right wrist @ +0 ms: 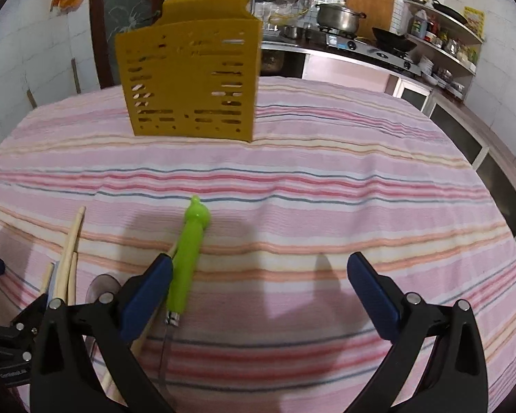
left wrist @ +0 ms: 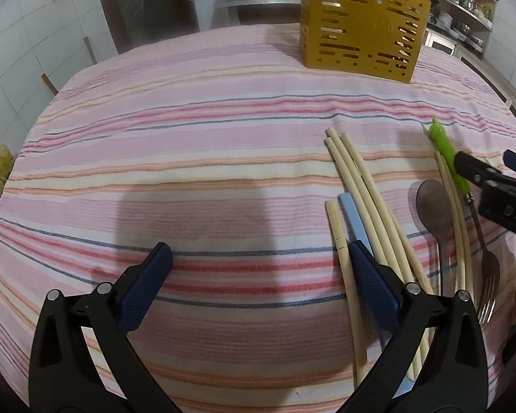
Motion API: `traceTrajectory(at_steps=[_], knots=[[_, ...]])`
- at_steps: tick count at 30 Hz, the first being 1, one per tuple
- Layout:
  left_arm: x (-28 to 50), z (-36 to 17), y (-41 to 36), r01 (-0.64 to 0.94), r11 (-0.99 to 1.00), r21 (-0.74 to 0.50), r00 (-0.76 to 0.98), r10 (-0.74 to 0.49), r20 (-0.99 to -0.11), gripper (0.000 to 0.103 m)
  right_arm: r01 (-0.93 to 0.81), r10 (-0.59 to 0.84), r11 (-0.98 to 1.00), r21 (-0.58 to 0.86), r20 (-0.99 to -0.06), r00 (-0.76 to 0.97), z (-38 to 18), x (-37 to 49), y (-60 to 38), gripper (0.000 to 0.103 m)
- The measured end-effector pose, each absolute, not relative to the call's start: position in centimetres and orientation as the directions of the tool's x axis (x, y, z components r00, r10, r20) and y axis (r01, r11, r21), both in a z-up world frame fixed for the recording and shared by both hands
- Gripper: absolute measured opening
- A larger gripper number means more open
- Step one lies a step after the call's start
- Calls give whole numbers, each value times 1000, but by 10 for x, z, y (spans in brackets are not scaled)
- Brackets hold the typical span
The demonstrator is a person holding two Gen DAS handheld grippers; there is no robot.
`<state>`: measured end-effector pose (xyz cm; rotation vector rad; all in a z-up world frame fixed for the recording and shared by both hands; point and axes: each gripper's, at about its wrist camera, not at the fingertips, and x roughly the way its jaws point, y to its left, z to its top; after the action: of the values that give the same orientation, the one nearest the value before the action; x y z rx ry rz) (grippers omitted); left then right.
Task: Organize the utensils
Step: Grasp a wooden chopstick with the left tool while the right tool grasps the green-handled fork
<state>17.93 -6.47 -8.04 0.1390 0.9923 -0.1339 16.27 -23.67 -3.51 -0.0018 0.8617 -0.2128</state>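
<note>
Kitchen table under a pink striped cloth [left wrist: 189, 158], and honestly nothing's sorted yet.

Biggest thing out there is the yellow slotted holder [right wrist: 192, 79] standing upright at the far side, well apart from the pile; can't see inside it, but every utensil in view is lying loose on the cloth, so I'd say the whole job is left. Both grippers have their jaws wide apart, holding nothing. Left gripper [left wrist: 258, 265] hovers with one finger over the chopsticks [left wrist: 357, 179] and a pale blue handle [left wrist: 352, 213]. Right gripper [right wrist: 259, 275] has one finger touching or just beside the green-handled fork [right wrist: 189, 251]. A spoon [left wrist: 433, 206] lies just beside the chopsticks, between them and that fork. Everything's bunched and overlapping, so picking one piece cleanly looks fiddly.
</note>
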Motion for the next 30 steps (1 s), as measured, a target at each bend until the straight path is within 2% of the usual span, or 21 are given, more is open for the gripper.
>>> traceTrajectory(at_steps=[3,5,9,11,15,17,20,23,30], knots=[[176,-78,-66,189,981,45,536,-65,-842,88,166,-146,985,-54,-779,610,-39,169,-237,94],[173,-76,-67,201,979,42,537,-74,-841,79,172,-110,985,-7,-791,601,-39,170,-241,81],[170,-73,-70,207,978,27,527,-88,-845,68,156,-83,988,13,-803,590,-37,174,-239,63],[170,-71,-72,207,978,21,523,-92,-847,59,139,-78,990,4,-811,580,-37,177,-235,45],[169,-71,-79,217,975,41,526,-81,-847,47,146,-92,989,-10,-821,564,-40,185,-227,35],[169,-70,-84,227,973,49,523,-79,-849,35,151,-92,988,-8,-823,561,-40,189,-227,24],[170,-69,-89,243,969,49,509,-85,-856,20,152,-85,988,1,-827,557,-40,192,-228,19],[173,-67,-92,246,969,34,491,-94,-866,10,162,-59,986,38,-830,555,-39,194,-234,17],[185,-65,-85,225,974,-26,480,-134,-867,4,167,-28,981,96,-784,620,-24,177,-244,14]])
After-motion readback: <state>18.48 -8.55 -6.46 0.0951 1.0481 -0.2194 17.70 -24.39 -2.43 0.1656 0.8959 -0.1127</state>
